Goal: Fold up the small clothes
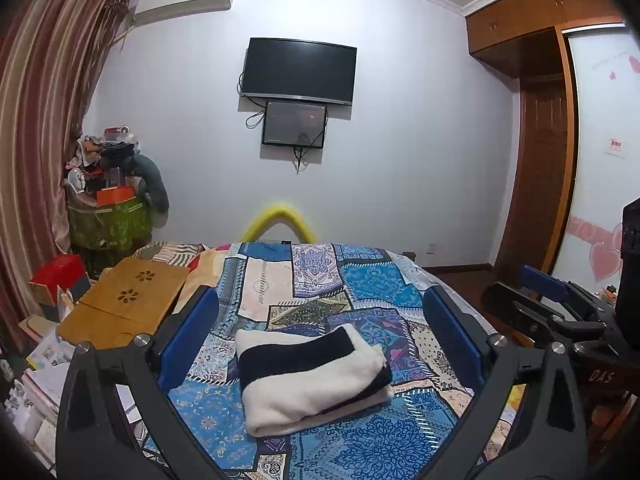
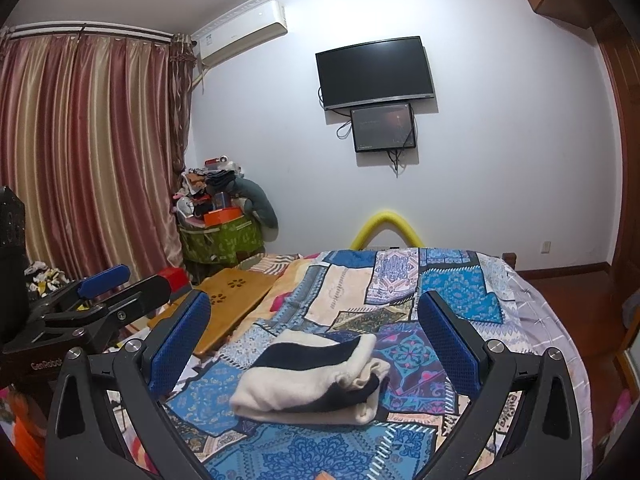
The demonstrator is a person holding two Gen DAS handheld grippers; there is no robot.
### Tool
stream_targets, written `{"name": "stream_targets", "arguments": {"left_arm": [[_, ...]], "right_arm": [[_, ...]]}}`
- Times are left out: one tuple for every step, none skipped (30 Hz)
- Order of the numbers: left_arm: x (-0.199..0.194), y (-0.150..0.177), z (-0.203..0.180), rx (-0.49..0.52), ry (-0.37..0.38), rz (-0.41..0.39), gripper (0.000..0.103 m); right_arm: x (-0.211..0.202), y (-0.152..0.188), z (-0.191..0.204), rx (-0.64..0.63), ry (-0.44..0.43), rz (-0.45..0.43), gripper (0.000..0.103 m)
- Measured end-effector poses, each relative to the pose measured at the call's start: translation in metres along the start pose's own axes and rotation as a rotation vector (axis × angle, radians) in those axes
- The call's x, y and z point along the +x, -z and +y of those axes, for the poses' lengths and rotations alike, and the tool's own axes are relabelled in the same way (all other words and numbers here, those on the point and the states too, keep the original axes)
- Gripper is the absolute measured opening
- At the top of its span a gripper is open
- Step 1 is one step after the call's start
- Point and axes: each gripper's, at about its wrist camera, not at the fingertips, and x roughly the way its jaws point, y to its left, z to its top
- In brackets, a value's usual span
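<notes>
The garment point(image 1: 312, 376), a cream and dark-striped fleecy piece, lies folded into a thick bundle on the patchwork bedspread point(image 1: 372, 280), near the close end of the bed. In the left wrist view it sits between the two blue-padded fingers, nearer the left one's side of centre; in the right wrist view its open, layered end faces right.

The left gripper point(image 1: 320, 320) hangs above the bundle with its fingers spread wide apart and nothing between them. The right gripper point(image 2: 316, 328) is likewise wide open and holds nothing; the cloth lies below and between its pads without touching them. Each gripper shows at the edge of the other's view, just beside it.

To the left of the bundle, partly on the bed's edge, rests a wooden lap desk point(image 1: 124, 300) with flower-shaped cutouts, and a red box point(image 1: 60, 280) stands beyond it, further left. Far left, against the striped curtain point(image 2: 80, 152), a green basket point(image 2: 224, 240) is heaped with clutter. At the far end of the bed a yellow foam arch point(image 1: 280, 220) rises. On the far wall hang a dark television point(image 1: 300, 70), a smaller screen point(image 1: 294, 124) under it, and an air conditioner point(image 2: 244, 32). A wooden wardrobe point(image 1: 532, 40) fills the right side.
</notes>
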Motion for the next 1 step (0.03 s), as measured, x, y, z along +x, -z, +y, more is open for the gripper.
{"name": "stream_targets", "arguments": {"left_arm": [[0.0006,0.0001,0.0002,-0.001,-0.001,0.002,0.103]], "right_arm": [[0.0006,0.0006,-0.0003,0.001,0.000,0.001,0.103]]}}
